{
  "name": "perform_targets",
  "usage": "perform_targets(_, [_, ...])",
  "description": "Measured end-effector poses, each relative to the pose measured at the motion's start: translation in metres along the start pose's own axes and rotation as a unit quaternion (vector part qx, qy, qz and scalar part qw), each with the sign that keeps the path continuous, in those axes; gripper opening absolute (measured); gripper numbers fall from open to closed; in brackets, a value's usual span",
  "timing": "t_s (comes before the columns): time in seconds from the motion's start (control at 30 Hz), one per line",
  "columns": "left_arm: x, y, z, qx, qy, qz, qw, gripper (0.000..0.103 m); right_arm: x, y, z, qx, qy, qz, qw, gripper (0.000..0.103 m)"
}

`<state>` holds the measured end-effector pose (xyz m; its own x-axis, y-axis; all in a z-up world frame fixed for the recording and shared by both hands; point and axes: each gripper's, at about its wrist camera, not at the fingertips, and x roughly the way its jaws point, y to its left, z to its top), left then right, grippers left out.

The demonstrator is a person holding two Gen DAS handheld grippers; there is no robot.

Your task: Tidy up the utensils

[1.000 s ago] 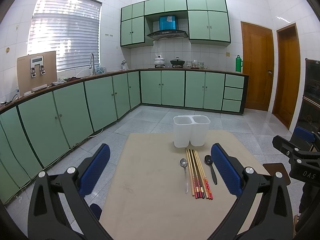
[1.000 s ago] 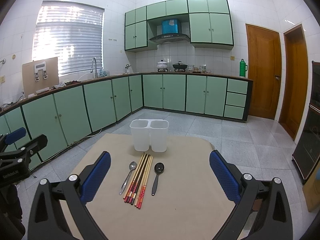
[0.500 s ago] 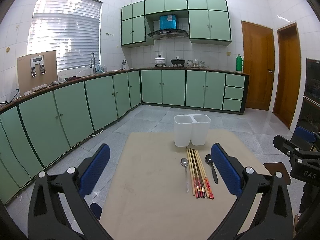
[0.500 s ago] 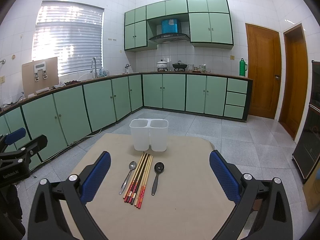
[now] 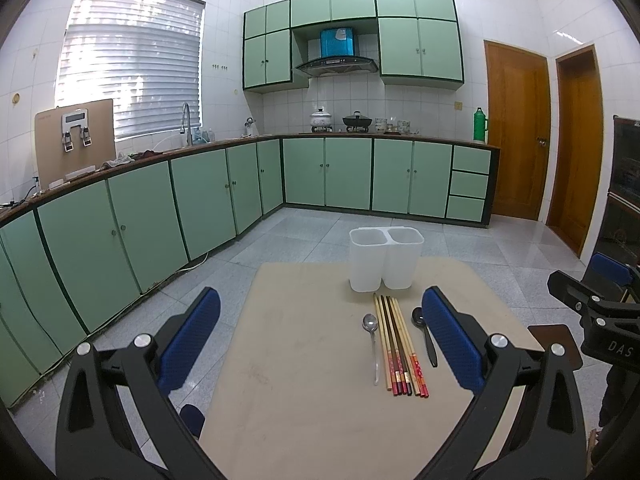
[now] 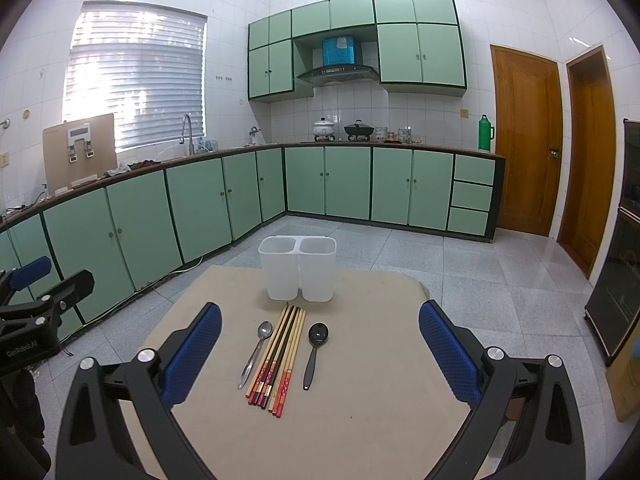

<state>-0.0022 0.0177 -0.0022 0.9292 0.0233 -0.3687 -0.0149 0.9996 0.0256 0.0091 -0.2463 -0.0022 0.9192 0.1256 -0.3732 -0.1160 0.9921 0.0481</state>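
Observation:
A white two-compartment holder stands upright at the far side of a beige table; both compartments look empty. In front of it lie a silver spoon, a bundle of several chopsticks and a black spoon. My left gripper is open and empty, above the table to the left of the utensils. My right gripper is open and empty, hovering with the utensils between its fingers' line of sight.
Green kitchen cabinets line the left and back walls. Two wooden doors are at the right. Grey tiled floor surrounds the table. The right gripper's body shows at the right edge, the left one's at the left edge.

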Motion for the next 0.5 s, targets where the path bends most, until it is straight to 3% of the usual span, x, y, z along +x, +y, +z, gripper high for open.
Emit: perform_targets(0.5, [0.032,-0.008,0.000,0.005,0.021,0.008,0.9997,0.098,0.032,-0.002,-0.005,-0.003,0.023,-0.004,1.000,0.097])
